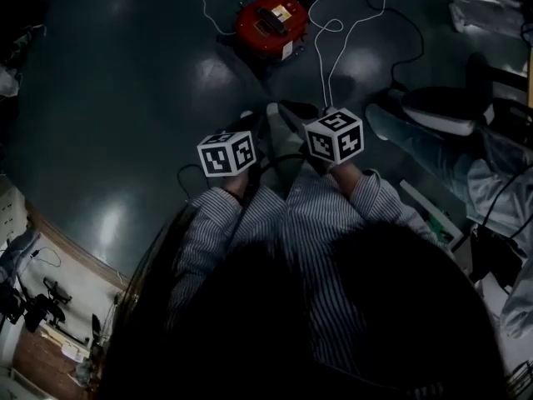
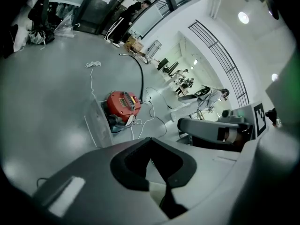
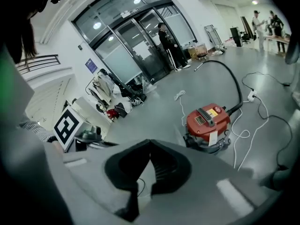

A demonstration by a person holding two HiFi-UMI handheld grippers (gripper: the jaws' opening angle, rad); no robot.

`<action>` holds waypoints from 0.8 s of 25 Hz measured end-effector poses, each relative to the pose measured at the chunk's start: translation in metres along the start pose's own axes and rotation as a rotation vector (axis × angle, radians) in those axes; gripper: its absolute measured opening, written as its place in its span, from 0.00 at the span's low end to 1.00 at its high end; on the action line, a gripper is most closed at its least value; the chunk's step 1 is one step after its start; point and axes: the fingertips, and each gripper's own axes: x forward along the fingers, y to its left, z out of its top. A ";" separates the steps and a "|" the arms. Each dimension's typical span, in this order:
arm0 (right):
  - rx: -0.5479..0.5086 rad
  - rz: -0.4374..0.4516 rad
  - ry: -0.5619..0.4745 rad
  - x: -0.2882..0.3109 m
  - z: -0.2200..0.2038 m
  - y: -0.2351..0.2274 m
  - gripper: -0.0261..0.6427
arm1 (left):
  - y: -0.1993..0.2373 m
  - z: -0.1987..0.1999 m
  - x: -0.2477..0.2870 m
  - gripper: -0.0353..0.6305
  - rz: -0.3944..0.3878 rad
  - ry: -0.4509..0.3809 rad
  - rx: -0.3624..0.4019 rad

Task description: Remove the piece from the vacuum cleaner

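vacuum cleaner (image 1: 269, 23) | red, round, black top handle | upright on floor (image 1: 125, 98) | black hose (image 3: 229, 70) attached

The vacuum cleaner (image 1: 271, 23) stands on the floor (image 1: 125, 98) at the head view's upper centre. A cord (image 1: 333, 48) runs from beside its right side down toward mid-frame. The left gripper (image 2: 151, 142) and right gripper (image 3: 150, 143) sit side by side at that view's middle, below the vacuum cleaner and well apart from it (the person's sleeves (image 1: 250, 223) fill the frame beneath them). A bench (image 1: 33, 307) lies at lower left. In the left gripper view the vacuum cleaner is left of centre, above the jaws. In the right gripper view it is right of centre, with glass doors (image 3: 136, 41) behind at upper centre and a person (image 3: 167, 46) standing before them.
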 end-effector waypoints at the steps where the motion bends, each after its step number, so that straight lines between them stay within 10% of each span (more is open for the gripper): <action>1: 0.007 -0.001 0.011 0.004 -0.002 -0.004 0.04 | 0.003 -0.001 0.005 0.06 0.005 0.008 -0.008; 20: 0.102 -0.077 0.091 0.111 -0.089 -0.140 0.04 | 0.115 -0.069 0.153 0.06 0.067 0.051 -0.168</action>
